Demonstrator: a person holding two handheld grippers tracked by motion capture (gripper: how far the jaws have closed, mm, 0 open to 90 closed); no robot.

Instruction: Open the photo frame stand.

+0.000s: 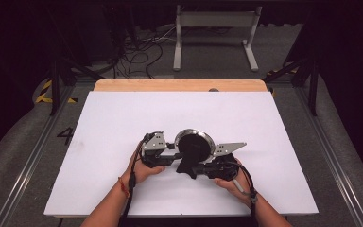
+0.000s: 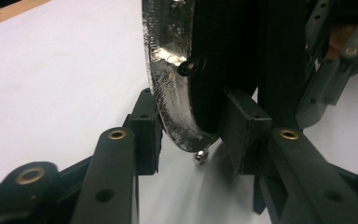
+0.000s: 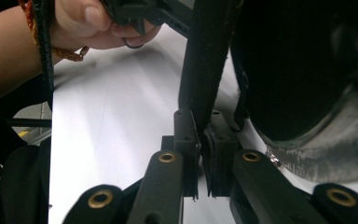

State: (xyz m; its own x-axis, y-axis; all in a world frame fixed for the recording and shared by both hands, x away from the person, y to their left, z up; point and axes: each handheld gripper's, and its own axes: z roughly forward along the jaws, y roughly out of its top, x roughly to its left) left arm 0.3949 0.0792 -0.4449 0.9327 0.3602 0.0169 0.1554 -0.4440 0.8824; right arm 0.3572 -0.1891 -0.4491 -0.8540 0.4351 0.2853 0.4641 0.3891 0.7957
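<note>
A round disc (image 1: pixel 192 143) with a black face and a crinkled silver rim stands upright on the white table (image 1: pixel 123 118), near its front middle. My left gripper (image 1: pixel 172 152) comes in from the left. In the left gripper view the disc's lower edge (image 2: pixel 177 93) sits between the pads (image 2: pixel 145 135), which press on both its faces. A small metal bead (image 2: pixel 199 157) hangs under the rim. My right gripper (image 1: pixel 194 168) is shut on a flat black strip (image 3: pixel 203 65) that rises beside the disc (image 3: pixel 298 70).
A person's hands (image 1: pixel 144 168) hold both grippers close together, cables trailing toward the near edge. A wooden strip (image 1: pixel 179 85) borders the table's far side. Beyond it are a white metal frame (image 1: pixel 215 28) and loose cables on the floor.
</note>
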